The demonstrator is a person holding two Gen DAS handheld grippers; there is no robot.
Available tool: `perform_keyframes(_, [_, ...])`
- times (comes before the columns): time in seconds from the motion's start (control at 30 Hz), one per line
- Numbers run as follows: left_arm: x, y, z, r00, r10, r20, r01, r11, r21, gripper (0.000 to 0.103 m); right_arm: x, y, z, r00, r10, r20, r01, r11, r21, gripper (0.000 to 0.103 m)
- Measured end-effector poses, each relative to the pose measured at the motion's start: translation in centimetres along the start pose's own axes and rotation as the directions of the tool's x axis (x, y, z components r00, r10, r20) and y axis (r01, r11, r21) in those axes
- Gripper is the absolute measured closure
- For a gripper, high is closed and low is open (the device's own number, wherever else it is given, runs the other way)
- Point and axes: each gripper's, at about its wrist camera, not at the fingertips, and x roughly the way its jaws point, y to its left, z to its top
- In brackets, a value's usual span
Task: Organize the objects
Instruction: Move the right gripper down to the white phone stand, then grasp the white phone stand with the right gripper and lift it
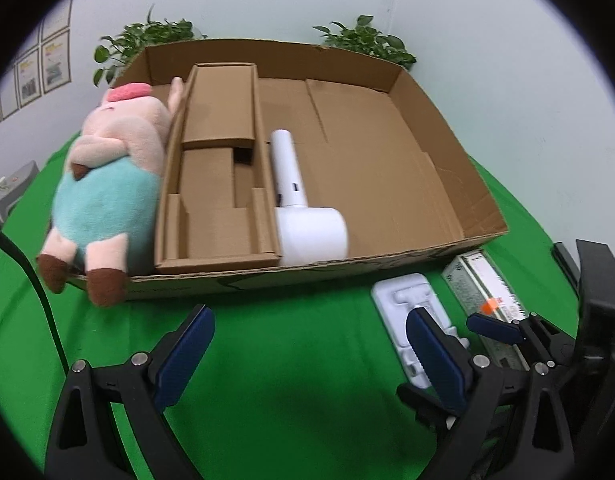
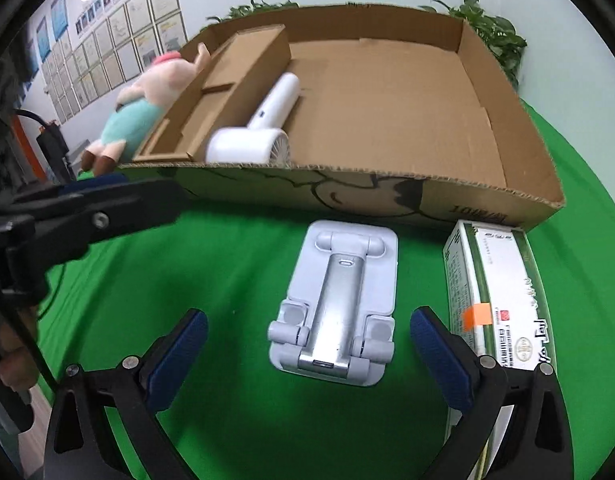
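Two claws hang over the green tabletop point(image 2: 235, 256), both spread apart and gripping nothing. Between the right claw's point(image 2: 307, 354) fingers lies the folded white phone stand point(image 2: 339, 304), untouched, just before the cardboard tray point(image 2: 387, 196); the left claw point(image 1: 307, 356) frames bare cloth.

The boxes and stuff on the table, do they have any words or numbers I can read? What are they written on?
"10" and blurred characters after it: printed on the cardboard box front wall.
Medicine box: printed lines and a round logo, all too blurred to read.
Orange sticker on it: blank.
Wall posters: too small to read.
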Motion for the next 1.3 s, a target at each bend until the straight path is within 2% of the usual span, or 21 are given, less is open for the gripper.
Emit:
perform_keyframes(0.03, [-0.1, 0.2, -0.1, 1.000, -0.009, 0.002, 0.009, 1.000, -0.004, 0.007, 0.6, 0.0, 0.0, 0.999, -0.033, -0.023, 0.033, 0.999, -0.011, 0.034])
perform_keyframes(0.07, [-0.2, 0.3, -0.1, 1.000, -0.021, 0.002, 0.021, 1.000, -0.008, 0.007, 0.9, -0.1, -0.1, 0.998, -0.054, -0.038, 0.053, 0.998, -0.021, 0.036])
perform_keyframes(0.17, [-0.4, 0.3, -0.2, 0.999, -0.036, 0.003, 0.036, 0.999, -0.011, 0.007, 0.5, -0.1, -0.2, 0.998, -0.024, -0.052, 0.022, 1.000, -0.021, 0.037])
perform_keyframes(0.3, [-0.4, 0.2, -0.9, 0.994, -0.108, -0.030, 0.107, 0.994, -0.021, 0.007, -1.1, 0.2, -1.4, 0.994, 0.084, -0.065, -0.086, 0.996, -0.023, 0.037])
perform_keyframes(0.4, [0.5, 0.1, -1.6, 0.971, -0.223, -0.083, 0.219, 0.974, -0.059, 0.007, -1.7, 0.2, -2.3, 0.992, 0.107, -0.062, -0.109, 0.993, -0.038, 0.033])
perform_keyframes(0.47, [1.6, 0.1, -2.0, 0.940, -0.318, -0.124, 0.306, 0.946, -0.110, 0.007, -2.0, 0.1, -2.6, 0.992, 0.121, -0.042, -0.122, 0.992, -0.037, 0.016])
perform_keyframes(0.5, [2.0, 0.0, -2.1, 0.928, -0.348, -0.135, 0.332, 0.935, -0.127, 0.007, -2.2, 0.1, -2.6, 0.992, 0.127, -0.026, -0.128, 0.991, -0.040, 0.003])
perform_keyframes(0.53, [2.5, -0.2, -2.2, 0.913, -0.381, -0.147, 0.362, 0.922, -0.139, 0.007, -2.3, 0.0, -2.6, 0.991, 0.130, -0.013, -0.131, 0.990, -0.050, 0.001])
perform_keyframes(0.67, [4.1, -1.1, -2.3, 0.885, -0.428, -0.182, 0.400, 0.900, -0.171, 0.007, -2.1, 1.3, -3.6, 0.998, 0.069, -0.010, -0.070, 0.992, -0.110, 0.001])
perform_keyframes(0.77, [5.1, -1.6, -2.5, 0.865, -0.459, -0.203, 0.421, 0.883, -0.205, 0.007, -1.4, 1.5, -3.7, 0.998, 0.050, -0.024, -0.052, 0.993, -0.103, 0.003])
perform_keyframes(0.87, [5.6, -2.2, -2.9, 0.848, -0.485, -0.216, 0.439, 0.869, -0.230, 0.007, -1.3, 1.4, -3.7, 0.999, 0.026, -0.033, -0.029, 0.996, -0.089, 0.020])
perform_keyframes(0.9, [5.7, -2.3, -3.0, 0.842, -0.493, -0.218, 0.444, 0.864, -0.239, 0.007, -1.3, 1.5, -3.6, 0.999, 0.024, -0.040, -0.028, 0.996, -0.088, 0.029])
perform_keyframes(0.93, [5.8, -2.4, -3.1, 0.839, -0.497, -0.222, 0.446, 0.862, -0.243, 0.008, -1.4, 1.7, -3.6, 0.999, 0.022, -0.045, -0.026, 0.995, -0.093, 0.035])
perform_keyframes(1.03, [5.7, -2.6, -3.2, 0.834, -0.504, -0.224, 0.452, 0.857, -0.246, 0.008, -1.6, 1.9, -3.7, 0.998, 0.026, -0.052, -0.031, 0.996, -0.083, 0.036])
perform_keyframes(1.1, [5.7, -2.7, -3.4, 0.831, -0.508, -0.226, 0.454, 0.855, -0.250, 0.014, -1.8, 1.9, -3.8, 0.998, 0.038, -0.056, -0.042, 0.997, -0.063, 0.036])
perform_keyframes(1.17, [5.5, -2.8, -3.7, 0.828, -0.512, -0.229, 0.456, 0.852, -0.256, 0.017, -2.2, 1.7, -3.9, 0.995, 0.087, -0.057, -0.088, 0.996, -0.019, 0.036])
perform_keyframes(1.2, [5.4, -2.8, -3.9, 0.830, -0.509, -0.229, 0.454, 0.854, -0.254, 0.020, -2.5, 1.5, -4.0, 0.990, 0.128, -0.058, -0.127, 0.992, 0.010, 0.036])
perform_keyframes(1.3, [4.9, -2.8, -4.5, 0.840, -0.490, -0.231, 0.437, 0.865, -0.246, 0.025, -2.9, 1.4, -4.2, 0.985, 0.165, -0.058, -0.163, 0.986, 0.044, 0.036])
